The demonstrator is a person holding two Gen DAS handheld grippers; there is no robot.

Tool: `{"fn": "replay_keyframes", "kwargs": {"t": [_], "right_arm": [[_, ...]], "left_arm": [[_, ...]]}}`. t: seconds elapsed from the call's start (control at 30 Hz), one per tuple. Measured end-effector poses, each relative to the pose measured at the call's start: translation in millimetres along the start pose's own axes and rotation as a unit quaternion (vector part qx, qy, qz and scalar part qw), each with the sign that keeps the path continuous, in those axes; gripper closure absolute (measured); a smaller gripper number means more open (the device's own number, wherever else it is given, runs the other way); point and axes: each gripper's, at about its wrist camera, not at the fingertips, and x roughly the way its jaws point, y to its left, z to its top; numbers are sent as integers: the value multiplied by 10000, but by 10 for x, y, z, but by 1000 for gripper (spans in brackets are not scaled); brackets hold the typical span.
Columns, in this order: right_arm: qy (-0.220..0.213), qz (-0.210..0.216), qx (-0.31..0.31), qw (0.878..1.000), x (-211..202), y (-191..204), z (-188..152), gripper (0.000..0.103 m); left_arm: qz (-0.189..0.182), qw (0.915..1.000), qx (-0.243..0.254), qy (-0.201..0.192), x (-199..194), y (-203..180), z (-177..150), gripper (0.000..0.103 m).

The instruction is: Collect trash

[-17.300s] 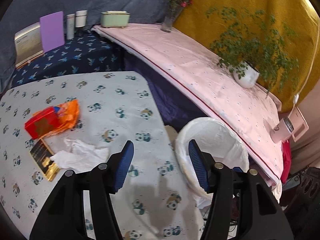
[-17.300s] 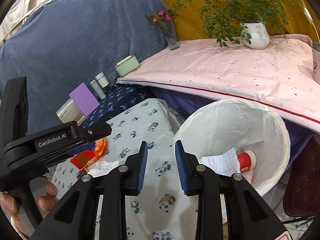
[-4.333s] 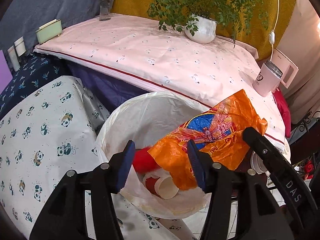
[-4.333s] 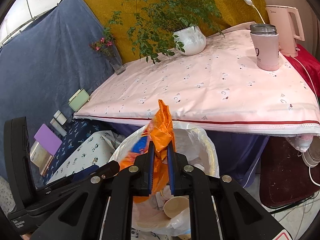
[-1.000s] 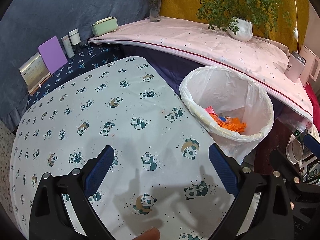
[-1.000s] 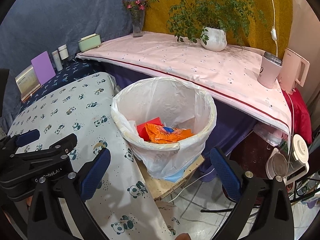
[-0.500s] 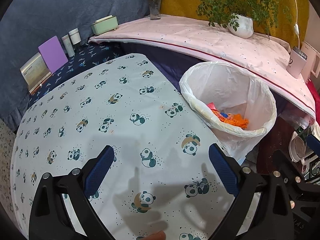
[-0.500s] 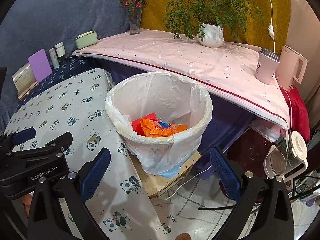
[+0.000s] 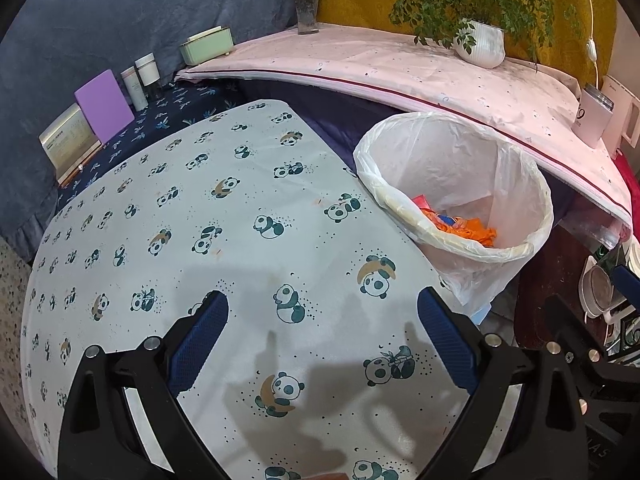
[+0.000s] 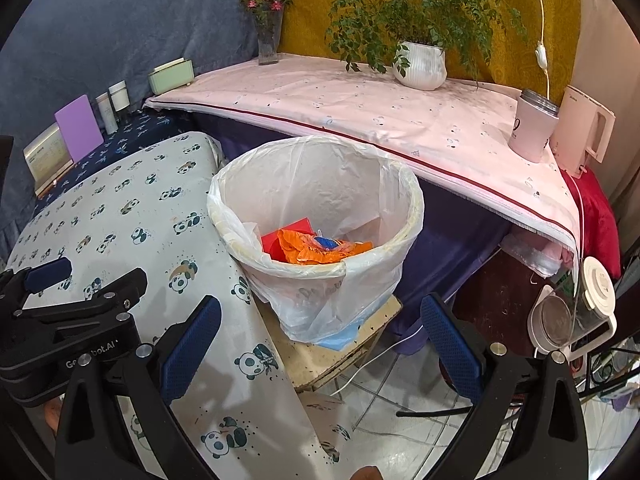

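Observation:
A bin lined with a white plastic bag (image 9: 520, 184) (image 10: 256, 184) stands beside the panda-print table (image 9: 180, 208) (image 10: 132, 208). Inside the bin lie an orange wrapper (image 9: 476, 232) (image 10: 320, 250) and a red packet (image 10: 292, 230). My left gripper (image 9: 322, 344) hovers open over the table's near part, nothing between its blue pads. My right gripper (image 10: 320, 344) is open too, held in front of and below the bin, over its wooden stand. The left gripper's body (image 10: 68, 320) shows at the left of the right wrist view.
A pink-covered shelf (image 10: 360, 120) behind the bin carries a potted plant (image 10: 420, 64), flower vase (image 10: 267, 36), green box (image 10: 171, 76), pink cup (image 10: 534, 128) and kettle (image 10: 584, 132). Purple card (image 9: 105, 106), bottles (image 9: 140, 80) stand far left. A kettle (image 10: 576, 316) sits on the floor at right.
Both grippers have drawn slightly further back from the bin and stay open. The bin and its trash have not moved.

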Motion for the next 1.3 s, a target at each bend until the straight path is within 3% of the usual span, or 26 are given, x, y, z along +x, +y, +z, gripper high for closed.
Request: {"fn": "replay_keyframes", "kwargs": {"t": [1.3], "right_arm": [[57, -52, 24, 10000, 43, -18, -45, 7]], "left_arm": [[110, 9999, 14, 64, 23, 8, -31, 12]]}}
